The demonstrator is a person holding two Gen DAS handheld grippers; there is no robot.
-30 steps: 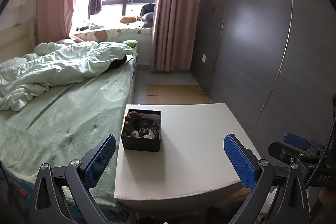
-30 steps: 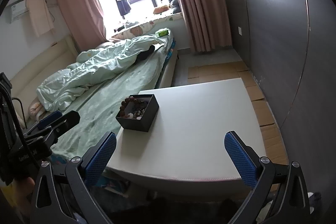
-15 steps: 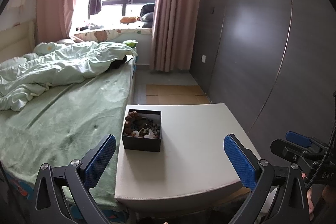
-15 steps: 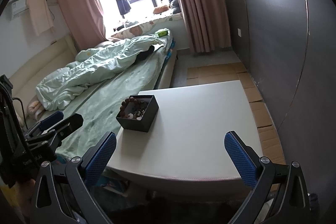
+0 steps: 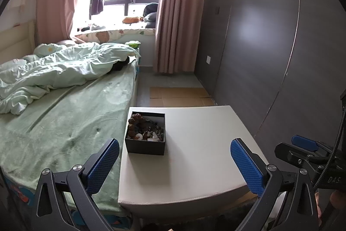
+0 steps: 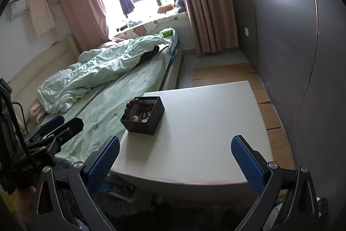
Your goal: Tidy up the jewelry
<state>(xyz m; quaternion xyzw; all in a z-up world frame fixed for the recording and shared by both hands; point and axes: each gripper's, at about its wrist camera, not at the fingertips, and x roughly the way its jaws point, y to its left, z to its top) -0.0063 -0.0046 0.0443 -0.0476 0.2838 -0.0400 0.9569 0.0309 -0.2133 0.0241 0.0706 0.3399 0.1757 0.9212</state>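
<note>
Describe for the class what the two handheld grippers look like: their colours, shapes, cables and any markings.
Both grippers look alike. The left gripper and the right gripper each have black angular linkage frames with silver pivot bolts, and two fingers faced with blue, finely ribbed rectangular pads. In the left wrist view, the right gripper's body carries black cables and white lettering reading "DAS".

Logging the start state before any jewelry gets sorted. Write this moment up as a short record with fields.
surface: white table beside the bed
container: black box, open, on the table's left side
contents: jumbled jewelry, beaded bracelet on the pile
left gripper: open, empty, short of the box
right gripper: open, empty, short of the box
</note>
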